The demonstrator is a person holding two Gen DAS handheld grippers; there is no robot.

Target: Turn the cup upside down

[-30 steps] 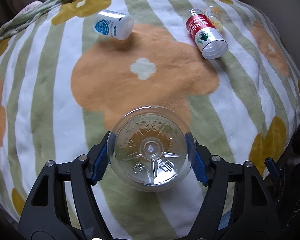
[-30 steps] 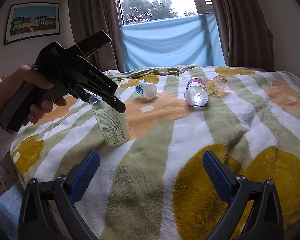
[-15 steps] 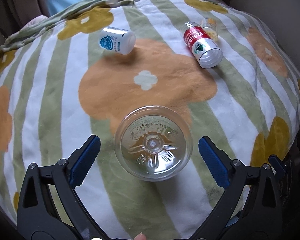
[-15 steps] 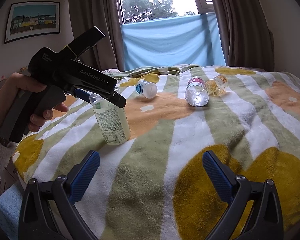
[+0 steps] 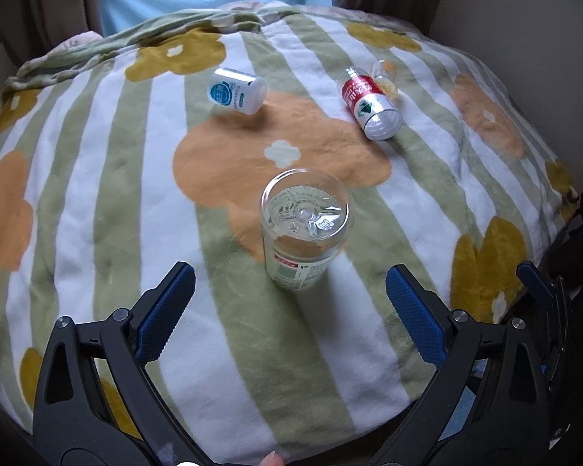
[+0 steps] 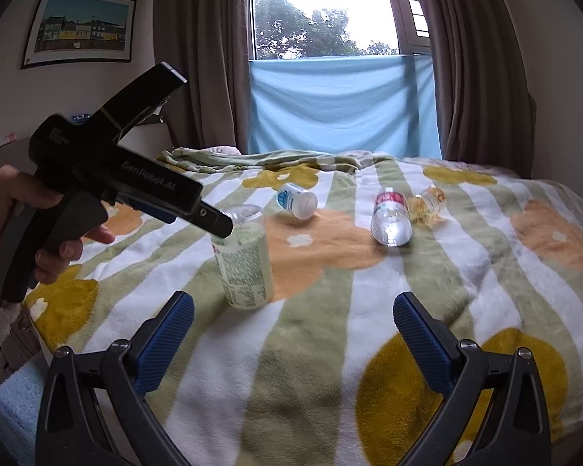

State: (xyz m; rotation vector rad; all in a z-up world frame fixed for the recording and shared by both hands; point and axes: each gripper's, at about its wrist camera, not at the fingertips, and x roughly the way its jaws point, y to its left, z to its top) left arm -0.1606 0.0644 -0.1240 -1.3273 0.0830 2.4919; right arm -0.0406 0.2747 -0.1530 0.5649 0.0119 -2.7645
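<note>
- cup (image 5: 305, 229): clear plastic with a printed label, standing on the blanket (image 5: 77, 202) with its moulded base facing up and mouth down; leans a little on the soft surface in the right wrist view (image 6: 245, 260)
- left gripper (image 5: 289, 306): jaws spread wide, nothing between the blue pads (image 5: 167, 310); sits above and just behind the cup, not touching it
- same gripper seen from the side in the right wrist view (image 6: 213, 225), held in the person's hand (image 6: 39, 233), tip near the cup's top; contact hard to judge there, but the left wrist view shows clear gaps
- right gripper (image 6: 293, 330): jaws wide apart, empty, hovering low over the blanket, near the cup but apart from it
- step, as a guess: flip looks done, cup released inverted; this is the let-go / back-off phase
- next move calls for: pulling the left gripper straight up and away without clipping the rim-high base; plush blanket gives poor footing, so a nudge could tip it
- if it tips: re-grip around the body and reseat mouth-down on a flatter patch
- other stuff: white bottle (image 5: 237, 91), red-label bottle (image 5: 369, 106) and small clear jar (image 5: 386, 77), all lying on their sides farther back, well apart from the cup
</note>
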